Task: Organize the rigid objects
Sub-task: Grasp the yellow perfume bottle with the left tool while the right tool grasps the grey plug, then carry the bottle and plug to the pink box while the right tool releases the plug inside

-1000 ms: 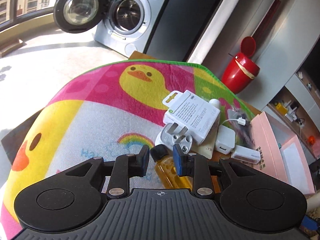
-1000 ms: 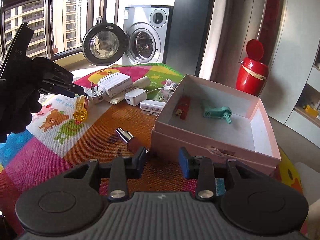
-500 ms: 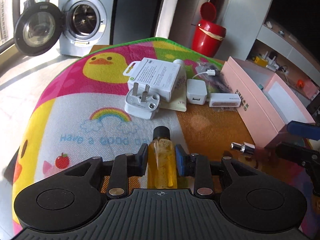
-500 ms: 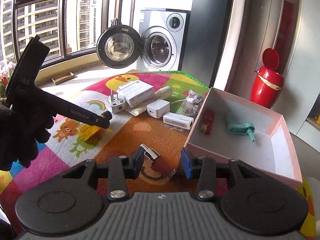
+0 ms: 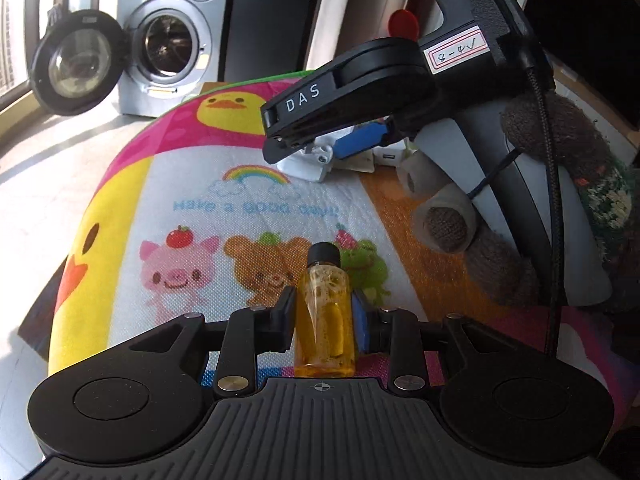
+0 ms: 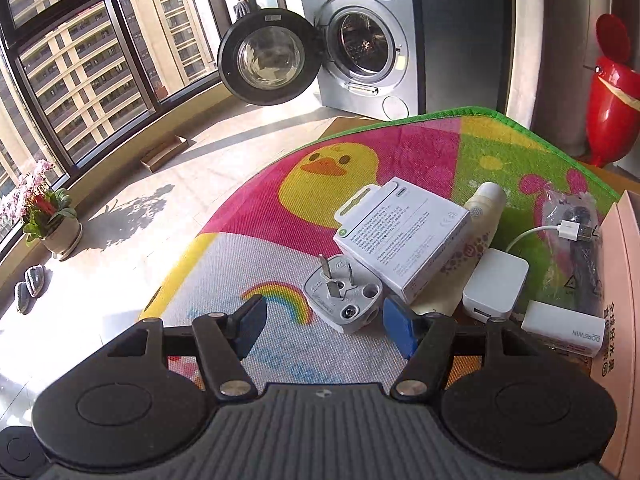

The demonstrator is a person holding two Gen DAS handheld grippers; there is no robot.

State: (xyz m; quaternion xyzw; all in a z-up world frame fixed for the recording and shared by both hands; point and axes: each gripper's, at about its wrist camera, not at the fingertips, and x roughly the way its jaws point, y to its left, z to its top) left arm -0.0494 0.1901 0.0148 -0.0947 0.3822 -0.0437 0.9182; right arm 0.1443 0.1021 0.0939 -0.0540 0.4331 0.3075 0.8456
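Bottle clenched, plug ahead
My left gripper (image 5: 323,314) grasps the yellow bottle (image 5: 325,312); my right gripper (image 6: 323,330), jaws just spreading and empty, faces the white plug (image 6: 343,293).

A silver washing machine (image 6: 368,44) is standing behind the cartoon play mat (image 6: 360,152) with its round door (image 6: 266,56) hanging open, while a red bin (image 6: 612,104) is sitting to its right and a potted flowering plant (image 6: 48,216) and slippers (image 6: 30,286) are resting by the window (image 6: 80,60).
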